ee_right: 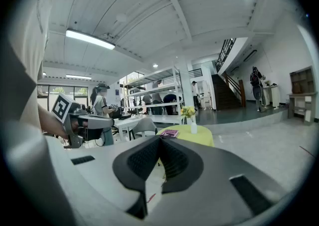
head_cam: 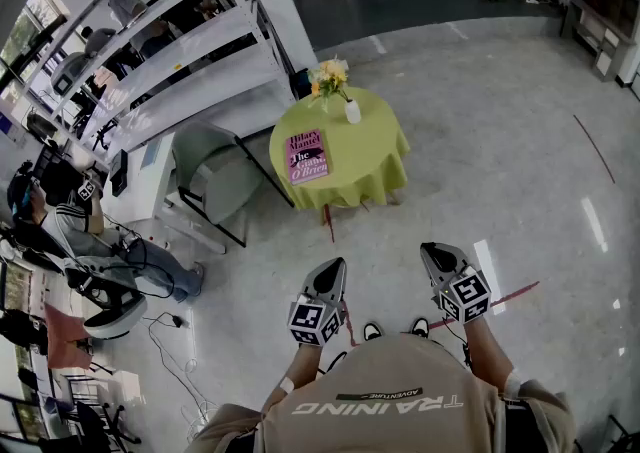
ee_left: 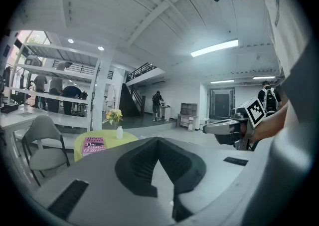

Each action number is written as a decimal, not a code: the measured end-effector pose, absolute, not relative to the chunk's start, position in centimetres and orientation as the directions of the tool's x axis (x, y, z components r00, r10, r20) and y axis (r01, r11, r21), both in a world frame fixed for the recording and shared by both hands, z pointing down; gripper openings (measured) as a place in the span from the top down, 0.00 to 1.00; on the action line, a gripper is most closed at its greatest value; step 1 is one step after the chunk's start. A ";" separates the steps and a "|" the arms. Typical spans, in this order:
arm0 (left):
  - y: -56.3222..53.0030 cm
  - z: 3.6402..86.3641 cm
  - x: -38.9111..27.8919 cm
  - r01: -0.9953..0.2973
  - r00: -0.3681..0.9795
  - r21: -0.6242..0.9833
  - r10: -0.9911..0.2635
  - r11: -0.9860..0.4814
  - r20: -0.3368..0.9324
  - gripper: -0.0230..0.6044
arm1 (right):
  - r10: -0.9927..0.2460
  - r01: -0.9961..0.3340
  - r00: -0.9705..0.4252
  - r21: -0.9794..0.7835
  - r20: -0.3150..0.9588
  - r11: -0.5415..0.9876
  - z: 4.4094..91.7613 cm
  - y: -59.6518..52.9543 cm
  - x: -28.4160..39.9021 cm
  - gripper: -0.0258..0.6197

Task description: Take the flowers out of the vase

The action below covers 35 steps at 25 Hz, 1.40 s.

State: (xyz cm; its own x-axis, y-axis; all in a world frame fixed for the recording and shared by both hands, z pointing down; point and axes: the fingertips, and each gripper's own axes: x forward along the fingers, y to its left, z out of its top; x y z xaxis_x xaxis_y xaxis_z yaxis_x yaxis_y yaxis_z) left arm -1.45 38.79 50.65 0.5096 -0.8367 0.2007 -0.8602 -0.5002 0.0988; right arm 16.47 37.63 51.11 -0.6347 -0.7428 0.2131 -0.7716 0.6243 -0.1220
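Yellow flowers (head_cam: 330, 74) stand in a small white vase (head_cam: 353, 111) at the far edge of a round table (head_cam: 372, 163) with a green cloth. A pink book (head_cam: 307, 156) lies on it too. Both grippers are held close to the person's body, well short of the table. My left gripper (head_cam: 333, 266) and right gripper (head_cam: 433, 251) are shut with nothing in them. The left gripper view shows its jaws (ee_left: 158, 140) closed, with the flowers (ee_left: 114, 115) and vase (ee_left: 119, 132) far off. The right gripper (ee_right: 159, 138) sees the flowers (ee_right: 188, 112) and vase (ee_right: 193, 128) ahead.
A grey chair (head_cam: 205, 176) stands left of the table, with white shelving (head_cam: 170, 61) behind it. A seated person (head_cam: 95, 231) works at a desk on the left, cables (head_cam: 170, 341) on the floor nearby. Pale tiled floor (head_cam: 500, 171) lies between me and the table.
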 end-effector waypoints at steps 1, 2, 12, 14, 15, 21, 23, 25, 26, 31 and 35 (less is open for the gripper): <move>39.0 50.9 -1.5 -0.864 0.503 0.109 -0.841 -0.491 0.201 0.96 | -0.746 -0.773 -0.633 -0.115 0.208 0.624 51.0 37.7 16.6 0.96; 39.2 51.2 -1.5 -0.868 0.496 0.119 -0.845 -0.482 0.200 0.96 | -0.749 -0.774 -0.631 -0.107 0.203 0.624 50.8 37.8 16.8 0.96; 38.8 52.1 -3.9 -0.883 0.466 0.163 -0.865 -0.441 0.185 0.96 | -0.779 -0.797 -0.600 -0.060 0.180 0.601 50.0 36.2 16.4 0.96; 38.3 52.0 -4.7 -0.882 0.466 0.167 -0.866 -0.440 0.183 0.96 | -0.785 -0.804 -0.591 -0.063 0.185 0.591 50.0 35.6 15.8 0.96; 38.0 51.9 -5.0 -0.882 0.466 0.169 -0.866 -0.439 0.180 0.96 | -0.786 -0.806 -0.588 -0.063 0.193 0.588 50.2 35.5 15.6 0.96; 35.7 51.8 -7.3 -0.872 0.485 0.175 -0.857 -0.457 0.177 0.96 | -0.810 -0.835 -0.550 -0.165 0.203 0.526 51.5 33.7 14.5 0.96; 34.6 51.6 -8.4 -0.868 0.493 0.175 -0.853 -0.466 0.174 0.96 | -0.829 -0.853 -0.521 -0.156 0.204 0.498 51.5 32.8 13.8 0.96; 33.6 51.7 -9.2 -0.863 0.501 0.173 -0.849 -0.474 0.169 0.96 | -0.834 -0.860 -0.510 -0.138 0.213 0.491 51.9 32.2 13.1 0.96; 33.1 51.9 -9.5 -0.861 0.505 0.172 -0.847 -0.479 0.167 0.96 | -0.833 -0.861 -0.509 -0.136 0.217 0.491 52.1 31.9 12.8 0.96; 31.5 53.3 -10.9 -0.852 0.517 0.196 -0.836 -0.485 0.182 0.96 | -0.822 -0.856 -0.516 -0.178 0.242 0.485 53.6 30.9 10.2 0.96; 30.6 54.6 -12.5 -0.851 0.521 0.211 -0.827 -0.481 0.214 0.96 | -0.801 -0.848 -0.530 -0.174 0.279 0.501 54.5 29.7 8.3 0.96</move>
